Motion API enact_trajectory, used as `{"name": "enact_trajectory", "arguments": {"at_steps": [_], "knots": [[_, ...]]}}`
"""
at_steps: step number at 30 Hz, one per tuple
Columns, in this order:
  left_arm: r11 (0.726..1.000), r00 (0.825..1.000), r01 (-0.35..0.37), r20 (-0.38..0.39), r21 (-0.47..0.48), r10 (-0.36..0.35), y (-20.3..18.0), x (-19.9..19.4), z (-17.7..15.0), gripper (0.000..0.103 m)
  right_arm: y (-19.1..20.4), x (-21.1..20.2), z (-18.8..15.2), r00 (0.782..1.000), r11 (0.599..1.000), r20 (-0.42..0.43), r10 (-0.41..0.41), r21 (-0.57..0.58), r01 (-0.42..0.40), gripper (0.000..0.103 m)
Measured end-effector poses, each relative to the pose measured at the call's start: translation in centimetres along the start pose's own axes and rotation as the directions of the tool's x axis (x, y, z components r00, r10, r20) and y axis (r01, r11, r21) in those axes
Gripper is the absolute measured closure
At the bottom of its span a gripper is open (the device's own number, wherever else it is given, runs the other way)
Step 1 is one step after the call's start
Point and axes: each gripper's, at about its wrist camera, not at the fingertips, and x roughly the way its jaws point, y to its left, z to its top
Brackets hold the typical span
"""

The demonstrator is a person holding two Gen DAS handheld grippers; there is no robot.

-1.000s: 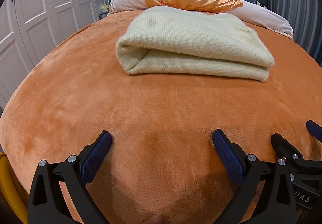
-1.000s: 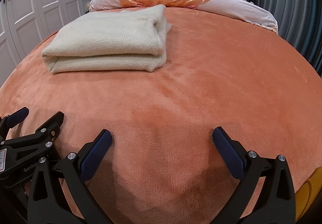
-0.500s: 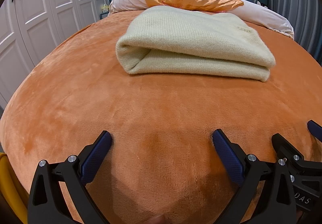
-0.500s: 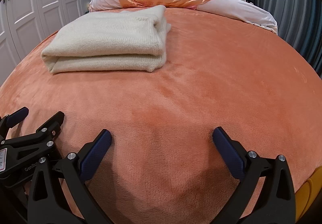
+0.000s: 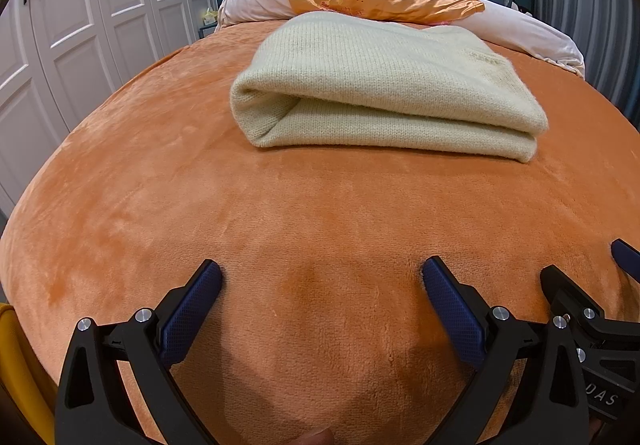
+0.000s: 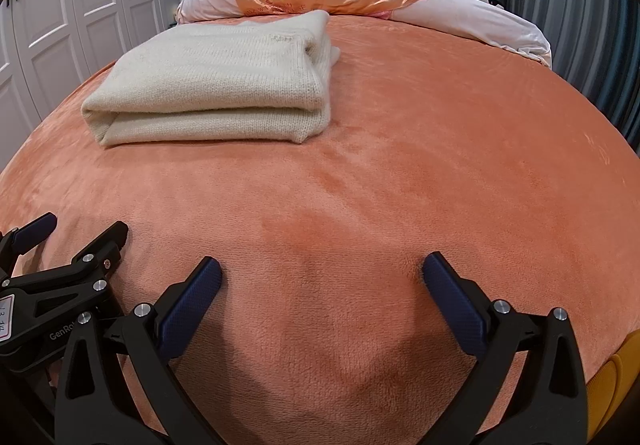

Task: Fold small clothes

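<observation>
- The left gripper rests low at the near edge of the orange blanket, spread wide and empty (probably parked, the fold looking done).
- The cream sweater lies mid-bed, well apart: a neat, thick knit rectangle.
- The right gripper is likewise wide, gripping nothing.

folded cream sweater on orange blanket | right gripper jaws apart, empty
</observation>
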Motion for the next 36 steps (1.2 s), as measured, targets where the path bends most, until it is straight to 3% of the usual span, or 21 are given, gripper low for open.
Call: {"name": "enact_trajectory", "arguments": {"at_steps": [36], "knots": [[1.0,1.0,-0.001,0.002,0.002,0.001,0.2,0.03,-0.04,0.005,0.1,0.01,-0.06,1.0,1.0,0.001,-0.001,0.0,0.001,0.005]]}}
